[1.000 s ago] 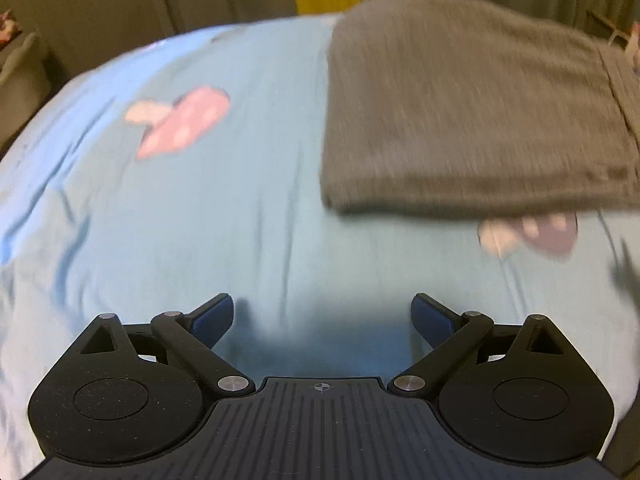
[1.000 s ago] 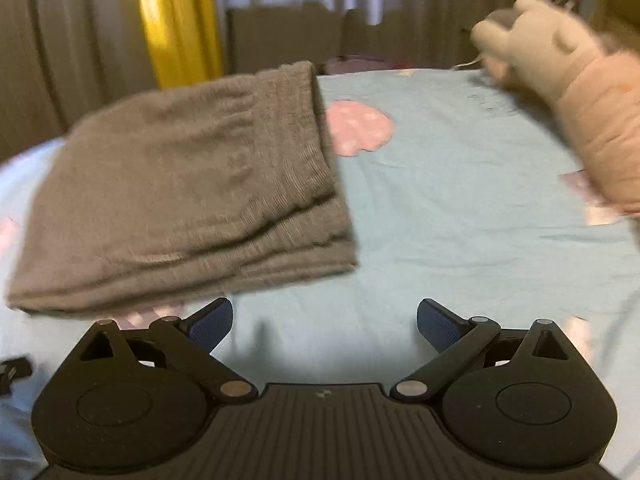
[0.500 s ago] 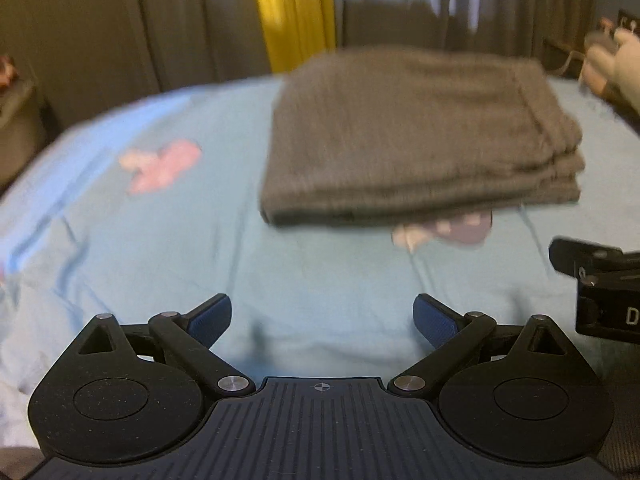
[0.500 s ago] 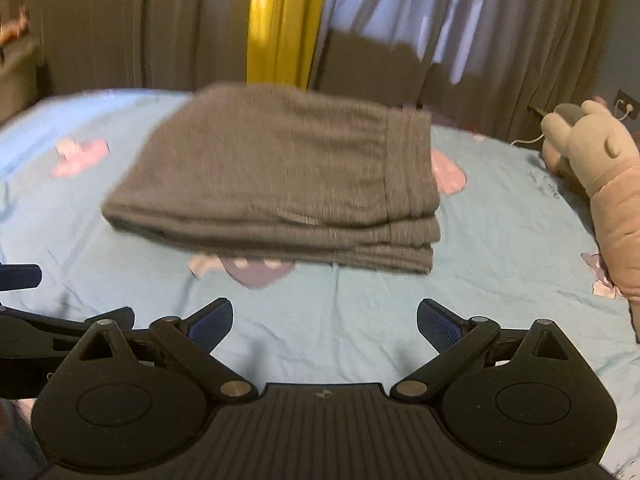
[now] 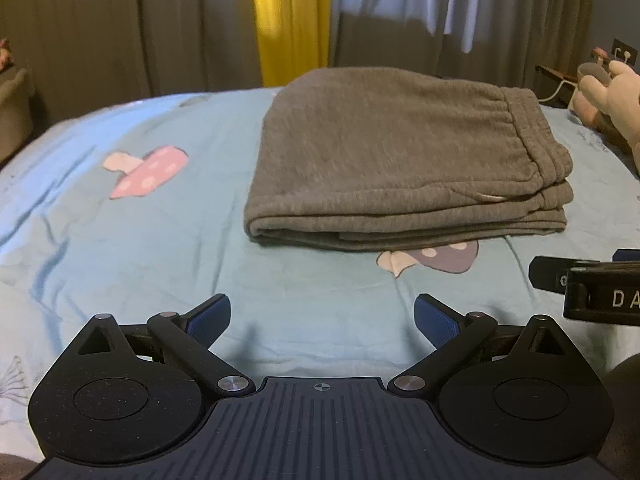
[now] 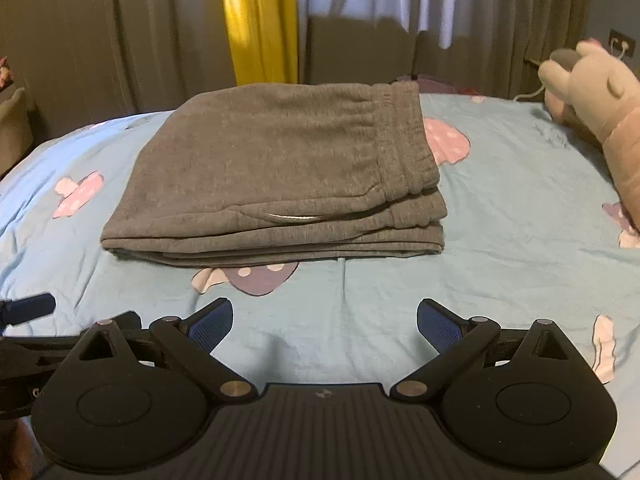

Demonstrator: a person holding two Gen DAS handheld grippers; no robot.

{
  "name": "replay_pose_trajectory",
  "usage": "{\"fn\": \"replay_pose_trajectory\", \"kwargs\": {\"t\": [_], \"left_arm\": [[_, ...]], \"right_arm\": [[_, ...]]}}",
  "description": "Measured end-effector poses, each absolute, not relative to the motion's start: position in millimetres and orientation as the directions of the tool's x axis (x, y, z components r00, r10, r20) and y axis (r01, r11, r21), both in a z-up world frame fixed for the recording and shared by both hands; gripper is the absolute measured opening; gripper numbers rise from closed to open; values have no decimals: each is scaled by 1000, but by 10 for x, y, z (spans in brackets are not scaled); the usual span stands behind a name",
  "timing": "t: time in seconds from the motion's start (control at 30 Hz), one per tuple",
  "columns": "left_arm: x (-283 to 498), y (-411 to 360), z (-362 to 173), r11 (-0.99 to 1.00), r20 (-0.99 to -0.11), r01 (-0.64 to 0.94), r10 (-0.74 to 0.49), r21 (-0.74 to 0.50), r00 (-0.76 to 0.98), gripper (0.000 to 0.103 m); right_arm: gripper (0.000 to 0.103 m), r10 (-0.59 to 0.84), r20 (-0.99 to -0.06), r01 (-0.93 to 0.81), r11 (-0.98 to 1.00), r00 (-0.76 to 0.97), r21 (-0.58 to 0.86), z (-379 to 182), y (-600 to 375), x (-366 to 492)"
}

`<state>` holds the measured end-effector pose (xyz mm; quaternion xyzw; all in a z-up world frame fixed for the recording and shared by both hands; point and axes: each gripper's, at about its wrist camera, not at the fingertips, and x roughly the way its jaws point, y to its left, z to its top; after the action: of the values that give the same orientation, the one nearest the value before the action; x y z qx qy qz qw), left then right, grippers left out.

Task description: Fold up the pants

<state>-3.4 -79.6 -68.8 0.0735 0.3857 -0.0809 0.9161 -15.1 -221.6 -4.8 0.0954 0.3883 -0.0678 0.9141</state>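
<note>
Grey knit pants (image 5: 392,160) (image 6: 276,168), folded into a flat rectangular stack of several layers. Resting flat on the light blue bed sheet (image 5: 120,248) (image 6: 500,240), toward the bed's far edge. Elastic waistband on the right side, rounded fold on the left, layered edges facing the near edge. Partly covering a mushroom print.

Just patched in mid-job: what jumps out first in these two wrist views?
The grey pants, folded into a neat stack, lie mid-bed on the light blue mushroom-print sheet. Both the left gripper and right gripper hover open short of them. A plush toy sits at the far right.
</note>
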Motion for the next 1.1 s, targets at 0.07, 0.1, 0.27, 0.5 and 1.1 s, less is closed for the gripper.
{"fn": "replay_pose_trajectory", "kwargs": {"t": [0.07,0.1,0.27,0.5,1.1], "left_arm": [[4,-815,-710,975,-722,209,-92,75,686,101],[19,-818,-714,975,-722,211,-94,73,686,101],[99,-814,-765,975,-738,212,-98,63,667,101],[128,-818,-782,971,-741,225,-95,78,665,101],[139,-705,-766,983,-744,174,-76,54,664,101]], "right_arm": [[99,-52,-725,205,971,687,125,-70,-2228,-114],[99,-56,-725,208,970,686,122,-81,-2226,-92],[99,-73,-729,207,974,681,95,-140,-2185,-8],[99,-80,-740,215,972,668,89,-183,-2189,29],[99,-91,-750,222,972,655,75,-180,-2188,4]]}}
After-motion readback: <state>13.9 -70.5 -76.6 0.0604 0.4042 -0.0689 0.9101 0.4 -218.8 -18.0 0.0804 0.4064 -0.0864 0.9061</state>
